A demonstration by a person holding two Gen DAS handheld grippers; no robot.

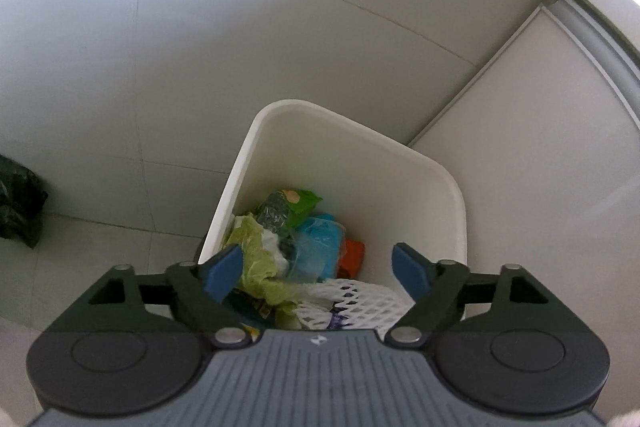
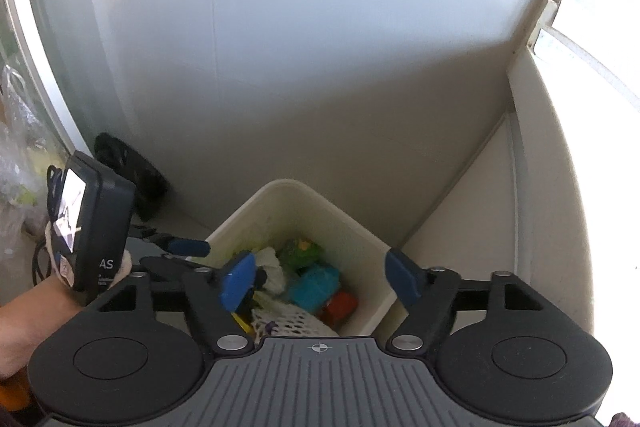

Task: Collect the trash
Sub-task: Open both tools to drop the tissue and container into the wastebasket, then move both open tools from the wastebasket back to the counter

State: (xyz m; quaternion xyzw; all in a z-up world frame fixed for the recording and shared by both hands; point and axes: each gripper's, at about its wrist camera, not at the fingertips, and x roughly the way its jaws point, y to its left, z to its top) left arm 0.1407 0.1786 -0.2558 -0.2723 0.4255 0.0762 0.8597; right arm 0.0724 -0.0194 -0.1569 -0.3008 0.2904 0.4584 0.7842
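A white bin (image 1: 424, 167) stands on the tiled floor, holding a green wrapper (image 1: 296, 205), a pale green crumpled bag (image 1: 260, 263), a blue packet (image 1: 320, 243), an orange piece (image 1: 352, 259) and white foam netting (image 1: 352, 303). My left gripper (image 1: 318, 273) hangs over the bin's near side, open, with nothing between its blue pads. In the right wrist view the same bin (image 2: 360, 227) sits below my right gripper (image 2: 320, 281), which is also open and empty. The left gripper's device (image 2: 96, 223) shows at the left there, held by a hand (image 2: 40, 311).
A black bag (image 1: 18, 207) lies on the floor at the left. A white cabinet or door panel (image 1: 540, 131) stands right beside the bin. A dark object (image 2: 132, 183) leans against the wall behind the bin, and a clear plastic bag (image 2: 16, 163) sits at far left.
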